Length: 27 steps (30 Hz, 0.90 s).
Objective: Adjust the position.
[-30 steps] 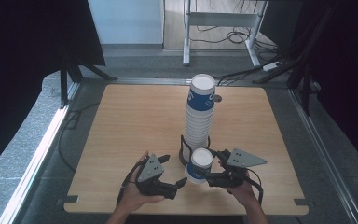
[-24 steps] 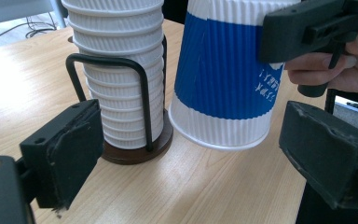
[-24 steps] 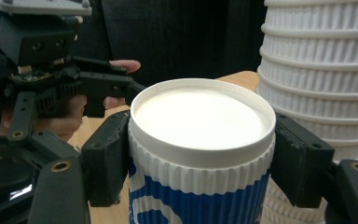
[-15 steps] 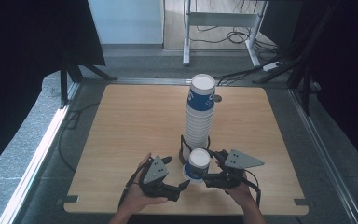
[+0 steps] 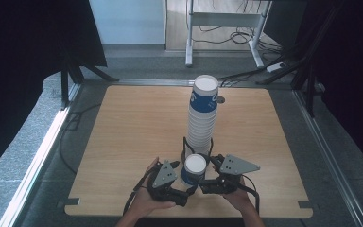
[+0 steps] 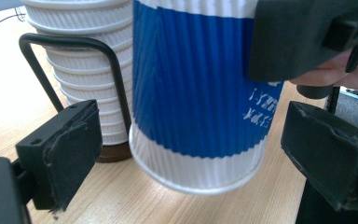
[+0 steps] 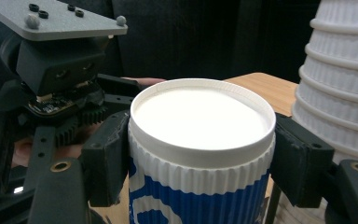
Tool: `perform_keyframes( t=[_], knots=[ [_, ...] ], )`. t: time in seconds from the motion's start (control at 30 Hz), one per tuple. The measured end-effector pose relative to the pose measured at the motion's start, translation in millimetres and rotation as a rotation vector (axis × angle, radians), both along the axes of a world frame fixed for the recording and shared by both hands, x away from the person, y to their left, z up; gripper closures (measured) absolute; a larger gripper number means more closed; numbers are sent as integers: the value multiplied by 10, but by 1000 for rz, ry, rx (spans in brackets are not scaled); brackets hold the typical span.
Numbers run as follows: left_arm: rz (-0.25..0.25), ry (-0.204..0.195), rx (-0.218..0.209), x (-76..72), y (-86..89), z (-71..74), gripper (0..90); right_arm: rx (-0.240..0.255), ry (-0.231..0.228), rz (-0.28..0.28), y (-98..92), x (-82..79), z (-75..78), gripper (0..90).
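A blue and white ribbed paper cup (image 5: 194, 166) with a white lid (image 7: 200, 116) hangs tilted just above the table's near edge. My right gripper (image 7: 200, 158) is shut on it, one pad on each side just under the rim. My left gripper (image 6: 196, 158) is open around the cup's base (image 6: 196, 177), and both pads stand apart from it. In the high view the left gripper (image 5: 185, 191) comes in from the left and the right gripper (image 5: 203, 182) from the right. Right behind the cup, a tall stack of the same cups (image 5: 202, 118) stands in a black wire holder (image 6: 51, 44).
The wooden table (image 5: 137, 127) has bare room to the left and right of the stack. A small dark object (image 5: 220, 100) lies by the stack's far side. Beyond the table are a metal frame (image 5: 189, 38) and floor cables (image 5: 238, 35).
The left gripper has slid right until its jaws sit around the cup's base. The cup, in the right gripper, has shifted slightly left and nearer.
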State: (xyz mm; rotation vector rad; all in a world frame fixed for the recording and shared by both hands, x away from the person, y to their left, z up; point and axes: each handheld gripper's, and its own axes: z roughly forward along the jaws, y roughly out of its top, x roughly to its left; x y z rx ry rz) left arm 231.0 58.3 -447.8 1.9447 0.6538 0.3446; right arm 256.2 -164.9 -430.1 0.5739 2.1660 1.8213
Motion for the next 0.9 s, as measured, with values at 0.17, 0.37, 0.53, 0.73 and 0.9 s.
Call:
perform_keyframes(
  t=[0.17, 0.37, 0.53, 0.73, 0.9],
  knots=[
    [-1, 3, 6, 4, -28, -32, 64, 7, 6, 14, 32, -7, -11, 287],
    [-5, 7, 16, 4, -72, -78, 84, 14, 6, 31, 74, -31, -16, 287],
    [0, 18, 10, 19, -82, -110, 128, 15, -1, 35, 88, -43, -13, 287],
    [0, 24, 0, 28, -65, -112, 149, 14, -1, 31, 93, -46, -19, 286],
    [1, 19, 8, 26, -64, -115, 158, 11, -6, 29, 99, -51, -21, 285]
  ],
)
